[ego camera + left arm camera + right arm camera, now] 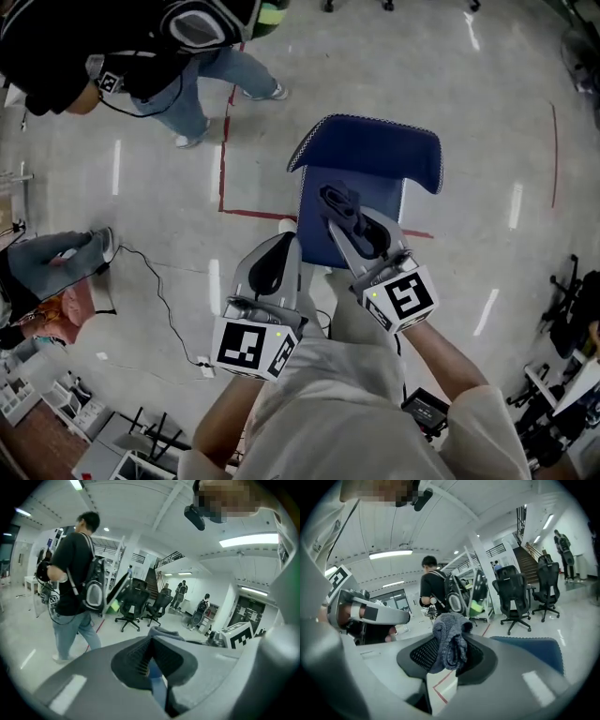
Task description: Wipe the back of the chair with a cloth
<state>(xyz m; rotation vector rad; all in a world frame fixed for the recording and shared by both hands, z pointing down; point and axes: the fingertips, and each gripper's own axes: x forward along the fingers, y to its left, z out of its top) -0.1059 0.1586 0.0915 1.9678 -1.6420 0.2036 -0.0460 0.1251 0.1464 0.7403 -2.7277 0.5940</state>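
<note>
Chair: a blue fabric chair (370, 155) stands on the pale glossy floor (487, 122), directly ahead of both grippers; in the right gripper view it shows as a blue panel low on the right (534, 649).
Chair edges: its far rim curves from side to side and carries a light dotted seam; the corners droop down at both ends.
Cloth: a dark grey knitted cloth (449, 637) is bunched into a loose wad, and its folds stick out above the jaw tips.
Right gripper (342, 214): clenched on the cloth, held over the near part of the blue panel.
Left gripper (149, 660): jaws drawn together with nothing between them; it sits just beside the chair's left edge.
Open room: bare floor lies beyond and to the right of the chair.
Left side: a red tape line (223, 150) runs along the floor near the chair and turns under it.
Others: a person in a black top with a backpack (141, 47) is well apart at the upper left; a thin black cable (164, 300) trails on the floor further left.
Background: black office chairs (513, 592) stand far off.
</note>
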